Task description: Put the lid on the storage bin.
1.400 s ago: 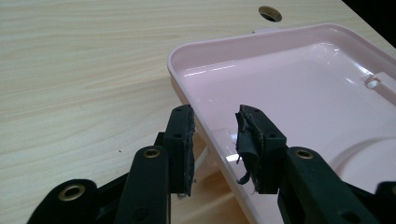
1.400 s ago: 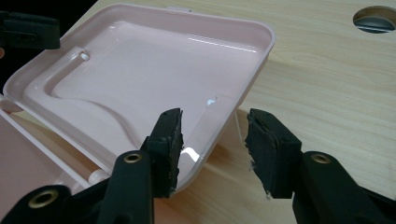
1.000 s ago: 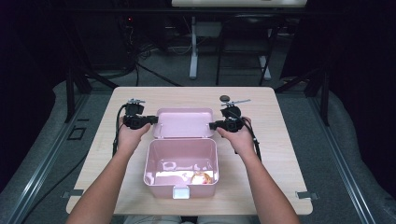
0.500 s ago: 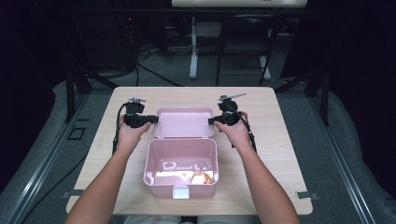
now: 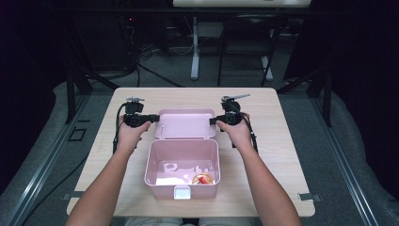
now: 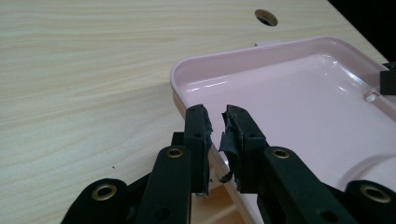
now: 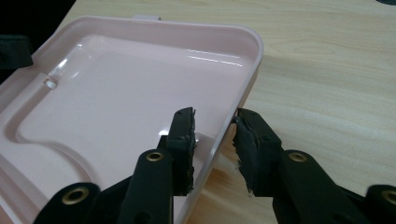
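A pink box (image 5: pixel 182 170) is shown on the near middle of a pale wooden table (image 5: pixel 282 141), its open side up. The lid (image 5: pixel 187 123) is laid back flat just behind it, inner face upward, with its long axis running left to right across the table and its hinged edge toward the box. A small red and orange item (image 5: pixel 203 179) is seen on the box floor near the right front corner; what it is cannot be made out.

The left gripper (image 5: pixel 151 118) is held at the lid's left short edge. In the left gripper view, the jaws (image 6: pixel 217 140) are nearly together, with the lid's rim between the pads; the pads appear to press on it, though the contact is partly hidden.

The right gripper (image 5: pixel 212 121) is held at the lid's right short edge. In the right gripper view, the jaws straddle the rim (image 7: pixel 233 116), one pad inside the lid and one outside. They have just been closing, and a narrow gap is seen on each side of the rim.

A round hole (image 6: pixel 266 17) is cut in the tabletop beyond the lid.
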A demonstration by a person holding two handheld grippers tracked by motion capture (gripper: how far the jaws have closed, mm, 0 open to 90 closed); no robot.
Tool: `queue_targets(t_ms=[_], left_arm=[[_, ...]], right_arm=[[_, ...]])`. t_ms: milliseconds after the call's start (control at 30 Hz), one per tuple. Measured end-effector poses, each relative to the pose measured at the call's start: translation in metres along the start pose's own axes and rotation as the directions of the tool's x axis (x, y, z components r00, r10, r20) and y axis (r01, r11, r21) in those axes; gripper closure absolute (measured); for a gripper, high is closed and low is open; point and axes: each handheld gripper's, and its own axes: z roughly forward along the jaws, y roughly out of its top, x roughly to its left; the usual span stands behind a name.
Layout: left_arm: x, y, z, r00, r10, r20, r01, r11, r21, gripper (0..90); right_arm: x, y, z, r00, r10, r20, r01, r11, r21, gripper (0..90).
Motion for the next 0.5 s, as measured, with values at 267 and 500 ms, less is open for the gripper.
queue_targets(t_ms=[267,500], left_arm=[[0.002,0.000,0.007,0.9997,-0.015,-0.020,0.016,0.9994,0.032,76.4],[0.004,-0.001,0.014,0.9994,-0.032,-0.008,0.032,0.9989,0.035,71.4]], right_arm=[[0.000,0.000,0.001,1.0000,-0.008,0.003,0.008,1.000,0.005,69.0],[-0.003,0.000,0.006,0.9999,-0.009,0.010,0.009,1.000,0.010,68.5]])
